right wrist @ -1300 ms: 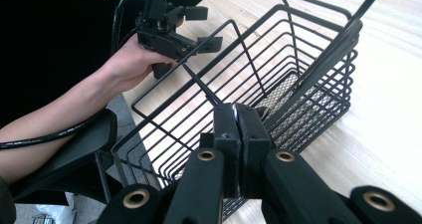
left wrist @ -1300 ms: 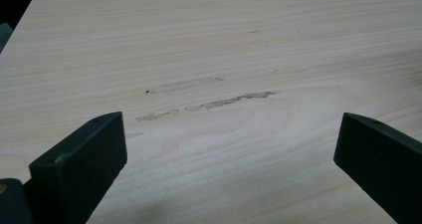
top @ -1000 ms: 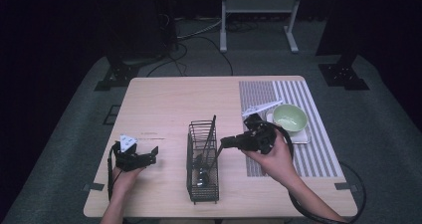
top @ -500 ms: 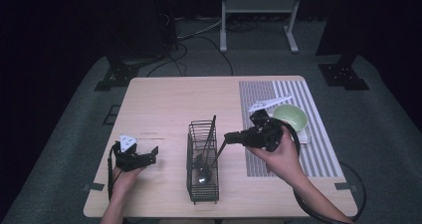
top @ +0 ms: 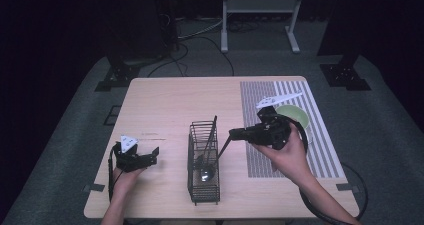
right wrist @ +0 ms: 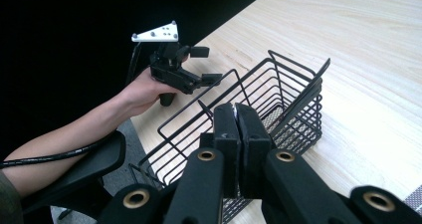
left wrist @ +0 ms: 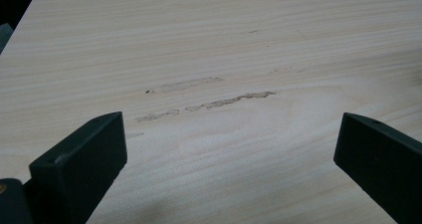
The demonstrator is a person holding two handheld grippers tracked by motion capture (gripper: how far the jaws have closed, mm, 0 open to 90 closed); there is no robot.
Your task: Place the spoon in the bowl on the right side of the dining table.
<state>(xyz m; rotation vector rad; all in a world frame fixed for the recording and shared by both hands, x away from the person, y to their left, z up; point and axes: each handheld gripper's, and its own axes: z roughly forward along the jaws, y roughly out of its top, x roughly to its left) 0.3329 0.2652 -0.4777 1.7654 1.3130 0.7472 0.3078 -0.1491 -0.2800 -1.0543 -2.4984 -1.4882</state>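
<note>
A black wire basket [top: 190,157] stands near the table's front middle. My right gripper [top: 232,133] hovers just right of it, shut on the tip of a thin dark utensil handle [top: 223,148] that slants down into the basket toward a shiny spoon bowl [top: 206,174]. In the right gripper view the jaws of my right gripper [right wrist: 234,115] are pressed together above the basket [right wrist: 278,79]. A second black utensil [top: 212,131] leans in the basket's far end. My left gripper [top: 154,156] rests open on the wood at the left, its jaws [left wrist: 229,149] wide over bare table.
A pale green bowl [top: 294,116] sits on a grey striped mat [top: 322,152] at the right, just behind my right hand. The left gripper [right wrist: 208,63] and its forearm lie beyond the basket in the right gripper view. Bare wood [top: 170,102] spreads across the far half.
My right gripper has risen and drifted right, drawing the utensil handle up with it. The left gripper has stayed where it was.
</note>
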